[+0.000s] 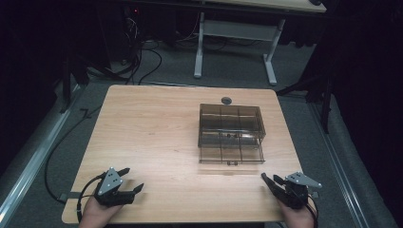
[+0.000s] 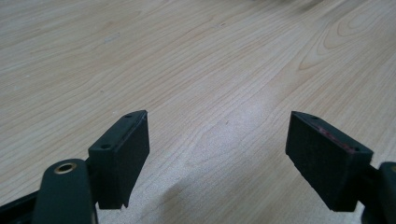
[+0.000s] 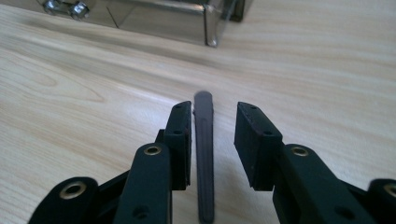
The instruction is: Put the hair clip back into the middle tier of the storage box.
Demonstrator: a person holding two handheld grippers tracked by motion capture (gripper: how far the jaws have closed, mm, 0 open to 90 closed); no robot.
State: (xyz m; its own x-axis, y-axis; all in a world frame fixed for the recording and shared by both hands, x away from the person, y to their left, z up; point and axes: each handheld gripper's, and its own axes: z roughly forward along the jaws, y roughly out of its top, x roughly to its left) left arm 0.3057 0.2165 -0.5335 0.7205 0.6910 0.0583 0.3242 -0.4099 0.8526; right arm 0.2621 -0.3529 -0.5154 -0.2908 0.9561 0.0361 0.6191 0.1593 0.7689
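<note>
A light wooden table (image 1: pixel 152 137) carries a clear, smoky compartment box (image 1: pixel 230 133) right of centre, with a small dark disc (image 1: pixel 226 100) just behind it.

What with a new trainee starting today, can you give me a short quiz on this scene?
1. True or false: the left tongs hold a screw.
2. The drawer box on the table stands: A) nearer the right tongs; B) nearer the left tongs; C) midway between both.
3. What lies between the right tongs' pads?
Key: 1 false, they are open and empty; 2 A; 3 a thin dark strip.
</note>
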